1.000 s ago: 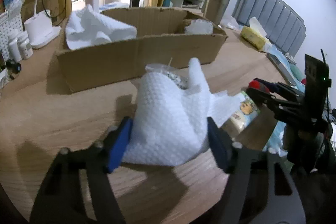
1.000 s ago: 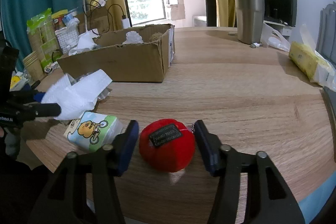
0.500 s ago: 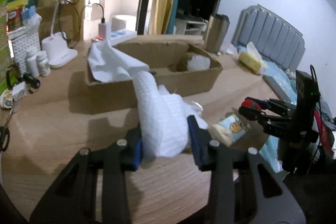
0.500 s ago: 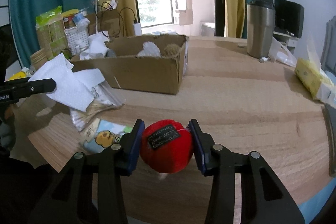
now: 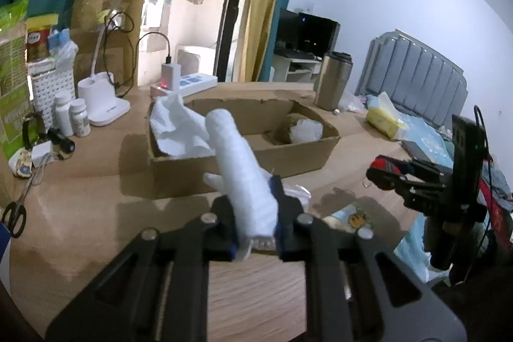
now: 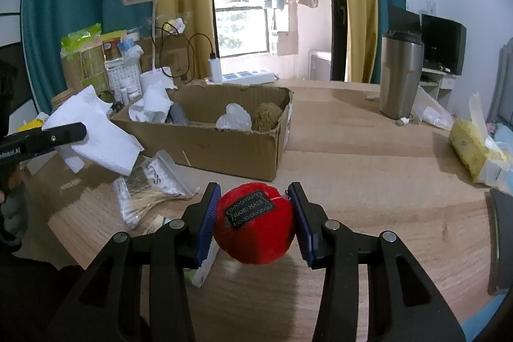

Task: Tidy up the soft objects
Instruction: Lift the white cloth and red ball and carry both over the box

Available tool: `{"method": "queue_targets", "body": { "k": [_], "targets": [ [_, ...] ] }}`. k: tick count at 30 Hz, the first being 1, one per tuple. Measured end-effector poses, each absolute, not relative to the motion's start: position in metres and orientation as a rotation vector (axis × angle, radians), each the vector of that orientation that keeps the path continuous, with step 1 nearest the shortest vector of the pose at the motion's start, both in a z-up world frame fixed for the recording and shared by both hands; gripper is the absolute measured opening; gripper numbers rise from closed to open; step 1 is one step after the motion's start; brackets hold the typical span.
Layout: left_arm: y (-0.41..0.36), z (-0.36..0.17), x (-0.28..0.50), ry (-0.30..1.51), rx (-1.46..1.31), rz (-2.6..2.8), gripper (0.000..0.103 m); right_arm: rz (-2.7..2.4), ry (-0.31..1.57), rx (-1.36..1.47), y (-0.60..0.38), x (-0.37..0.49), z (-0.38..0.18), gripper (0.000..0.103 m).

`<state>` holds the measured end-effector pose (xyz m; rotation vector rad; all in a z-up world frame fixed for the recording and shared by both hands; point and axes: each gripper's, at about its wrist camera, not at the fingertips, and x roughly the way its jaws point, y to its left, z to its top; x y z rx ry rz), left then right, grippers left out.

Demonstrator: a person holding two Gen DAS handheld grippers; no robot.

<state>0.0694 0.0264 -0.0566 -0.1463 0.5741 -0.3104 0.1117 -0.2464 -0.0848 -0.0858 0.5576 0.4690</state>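
While the left gripper (image 5: 256, 223) squeezes a white cloth (image 5: 243, 172) tight, lifted off the table (image 5: 96, 226) in front of the cardboard box (image 5: 243, 162), the right gripper (image 6: 255, 220) clamps a red plush ball (image 6: 255, 225) (black label on top) above the table's near edge.

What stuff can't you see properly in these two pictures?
- Cardboard box floor: right wrist view, its front wall hides most of it.
- Small packet with a cartoon: left wrist view, the left gripper holding the white cloth covers part.
- Bottle labels: left wrist view, too small to read.
- Red plush ball: left wrist view, mostly hidden by the right gripper.
- Dark object: right wrist view, cut off at the right edge.
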Motion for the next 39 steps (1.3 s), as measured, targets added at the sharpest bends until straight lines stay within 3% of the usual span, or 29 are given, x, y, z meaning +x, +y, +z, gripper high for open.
{"method": "queue_targets", "body": {
  "k": [39],
  "targets": [
    [-0.014, -0.026, 0.122, 0.463, -0.046, -0.336, 0.02, 0.511, 0.387, -0.039, -0.254, 0.14, -0.049, 0.046]
  ]
}}
